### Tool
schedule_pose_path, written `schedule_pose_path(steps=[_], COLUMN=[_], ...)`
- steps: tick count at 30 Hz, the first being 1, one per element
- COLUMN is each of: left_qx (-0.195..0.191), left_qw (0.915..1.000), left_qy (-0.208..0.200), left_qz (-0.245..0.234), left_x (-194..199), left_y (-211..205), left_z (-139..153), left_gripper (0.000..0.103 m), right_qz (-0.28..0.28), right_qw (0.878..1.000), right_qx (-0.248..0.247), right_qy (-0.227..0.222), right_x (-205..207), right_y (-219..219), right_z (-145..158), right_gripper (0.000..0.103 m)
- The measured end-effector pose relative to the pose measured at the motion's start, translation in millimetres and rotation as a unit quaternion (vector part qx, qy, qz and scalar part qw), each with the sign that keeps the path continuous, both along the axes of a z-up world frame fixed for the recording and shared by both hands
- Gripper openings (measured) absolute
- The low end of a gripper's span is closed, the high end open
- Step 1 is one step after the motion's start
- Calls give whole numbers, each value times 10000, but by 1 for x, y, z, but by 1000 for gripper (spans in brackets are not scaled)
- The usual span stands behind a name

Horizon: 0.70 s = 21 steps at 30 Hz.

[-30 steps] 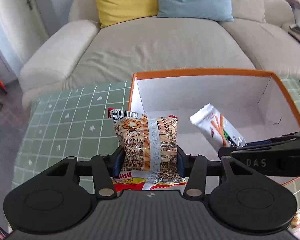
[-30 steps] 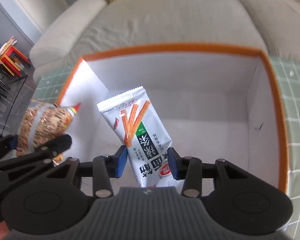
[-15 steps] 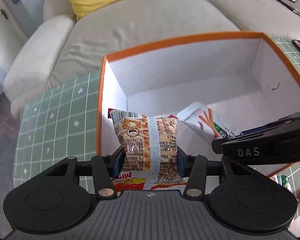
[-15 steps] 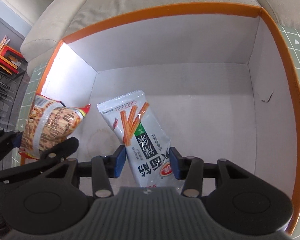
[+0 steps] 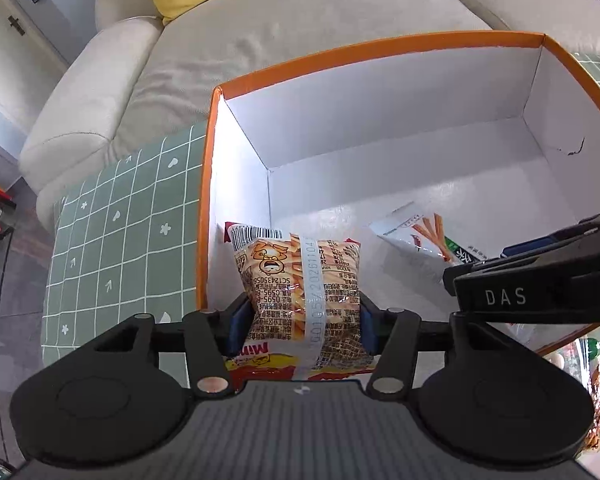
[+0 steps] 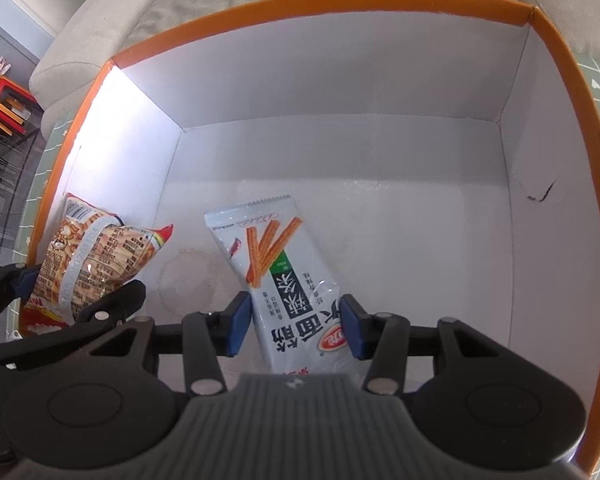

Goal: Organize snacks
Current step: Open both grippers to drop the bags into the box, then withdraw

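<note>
left jaws: clenched on the crisp packet [image 5: 300, 292], pads pressing both side edges at its lower half.
right jaws: clenched on the spicy stick packet [image 6: 288, 276], gripped near its bottom end, top end pointing into the box.
left gripper [image 5: 300, 330]: inside the near left corner of the box, just beside the left wall.
right gripper [image 6: 296, 330]: near the middle of the box, to the right of the left gripper.
box [image 6: 324, 12]: orange outside, white inside, open top; floor bare apart from the two held packets; faint ring stain on the floor, small tear mark on the right wall.
step in hand: judged as lowering both packets to the box floor for release.
method: bring each packet down until it rests on the floor, then part the jaws; keep the crisp packet against the left wall and the stick packet beside it, not overlapping; lift straight up so the pads do not drag the film.
risk: releasing high may let the packets tumble or cross.
count: packets 2; boxes 1; grippers 2.
surroundings: box stands on a worktop with a green grid cloth [image 5: 116, 216]; beige sofa [image 5: 260, 40] behind it.
</note>
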<state>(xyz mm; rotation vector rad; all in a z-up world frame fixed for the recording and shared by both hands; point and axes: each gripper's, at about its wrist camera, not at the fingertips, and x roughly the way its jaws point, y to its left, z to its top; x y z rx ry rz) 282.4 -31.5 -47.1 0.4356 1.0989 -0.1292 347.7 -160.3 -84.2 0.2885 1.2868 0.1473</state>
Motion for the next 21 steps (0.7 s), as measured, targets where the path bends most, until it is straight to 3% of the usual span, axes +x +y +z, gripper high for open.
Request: schedule_pose_path(steps=[5,6,8,15,21], left_qx=[-56,-82,-121,-295,-721], left_qw=[10000,9999,9997,9982,9941], left_qy=[-60,-70,-198,-519,-806], left_qz=[34,12,-55,-70,29], left_x=[-3,-3,-7,-21,-37], left_y=[0,0,-2,-3,5], left_z=[7,10,16,37,57], left_gripper=[71,81,90,90,91], right_qz=[-44,-70,-105,-121,-329], right_qw=[9999,9998,9998,9985,9924], right_qx=[-133,-177,-142,-210,-390], right_qy=[-33,-53,-115,-486,-1121], right_x=[2,2,2,-8,-35], right_y=[-1,-2,-5,-10,-25], right_z=[6,8,13,38,67], right_gripper=[56,61,71,76,78])
